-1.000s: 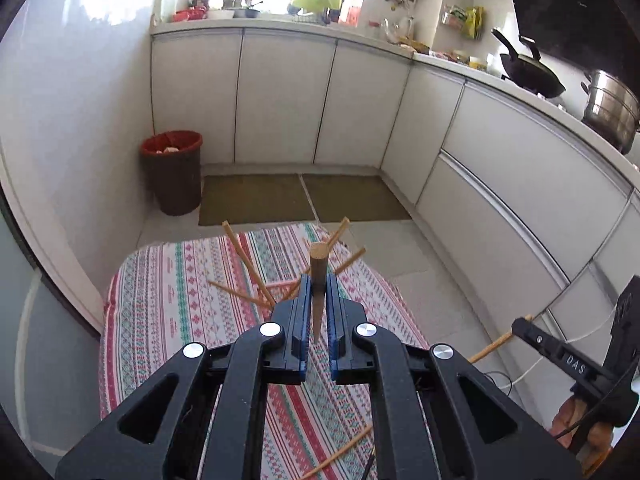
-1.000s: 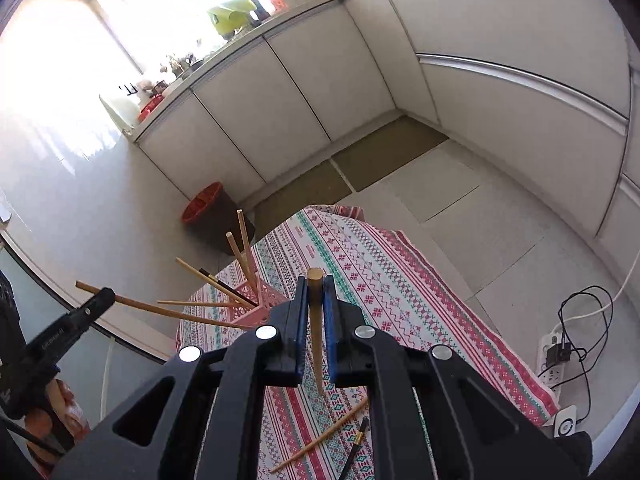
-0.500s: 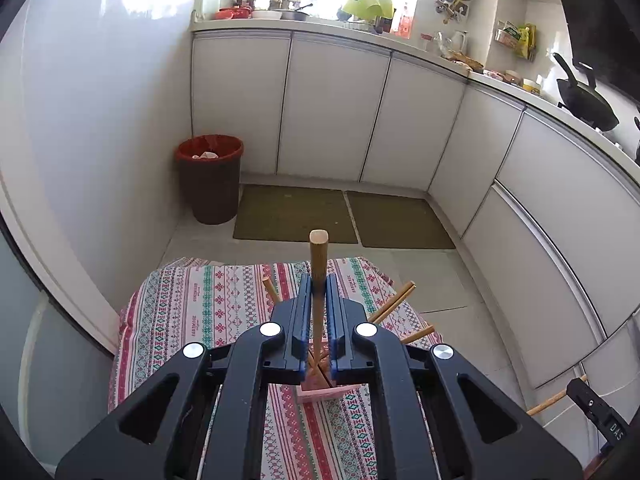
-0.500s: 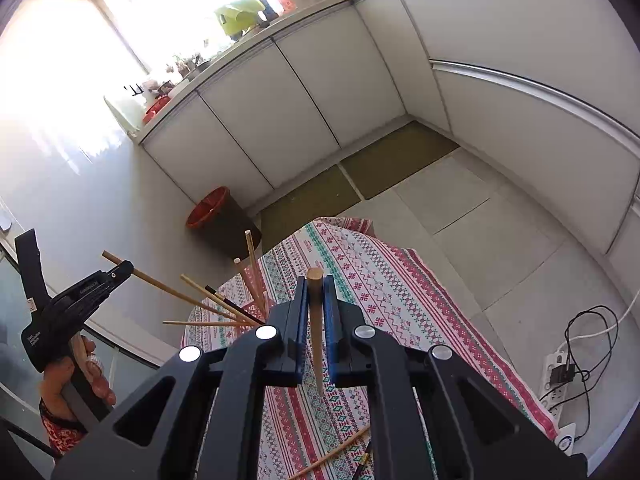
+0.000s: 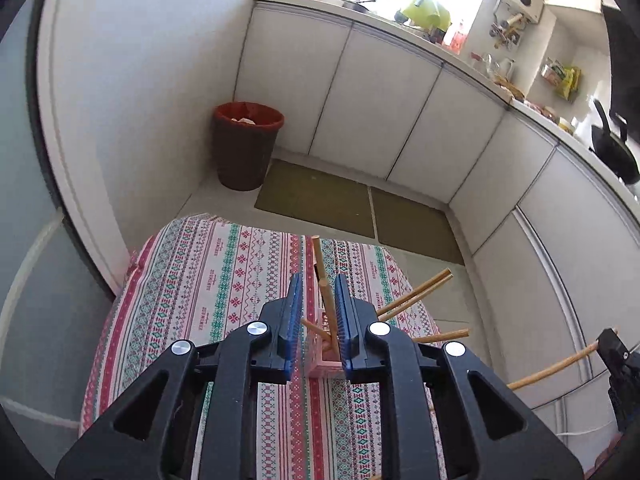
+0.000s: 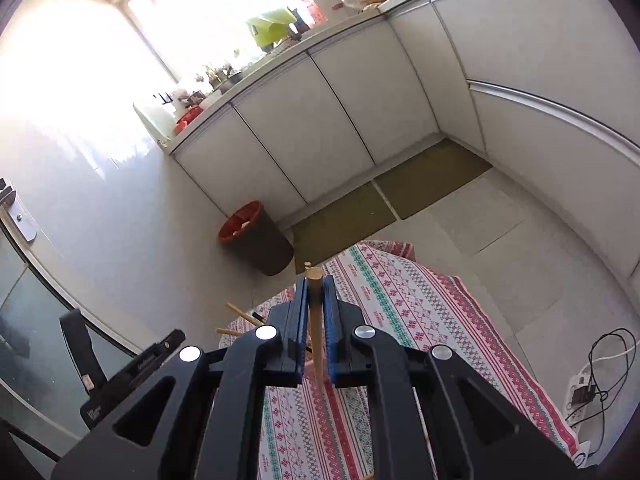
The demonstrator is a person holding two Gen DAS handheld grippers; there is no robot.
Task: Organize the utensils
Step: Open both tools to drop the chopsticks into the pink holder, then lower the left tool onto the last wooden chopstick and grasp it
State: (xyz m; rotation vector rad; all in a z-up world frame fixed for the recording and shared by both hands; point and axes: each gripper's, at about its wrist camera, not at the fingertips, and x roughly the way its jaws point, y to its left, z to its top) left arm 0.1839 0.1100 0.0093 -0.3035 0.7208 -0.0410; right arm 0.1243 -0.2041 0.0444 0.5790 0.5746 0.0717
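A: Left gripper [image 5: 316, 320] — jaws parted, they've just been opening. A chopstick [image 5: 329, 312] stands between them, its low end down in the pink holder [image 5: 320, 364]. Pads look clear of it, at most brushing on the right side. Reads as a drop-off: stick let go into the holder.

B: Holder's location?

A: On the counter, on the patterned cloth [image 5: 224, 280], right under the left jaws. Several sticks [image 5: 416, 292] already lean out of it at loose angles, fanned because the holder is low and wide.

B: Right gripper [image 6: 316, 320]?

A: Jaws closed on 1 stick [image 6: 316, 320], pinched partway along, blunt end poking just past the tips, thin end hanging below. Held above the cloth, off to the side. Likely parked there so the left can finish first; then it's next into the holder. That's a guess.

B: More sticks loose?

A: A stick end shows at the bottom edge of the right view, lying on the cloth. So the task isn't done.

B: Any text?

A: Cloth has small printed words repeated in the stripes, too small to read. The left gripper's side, seen from the right view, carries white lettering, blurred. Nothing legible on the bin [image 5: 246, 144] or cabinets.
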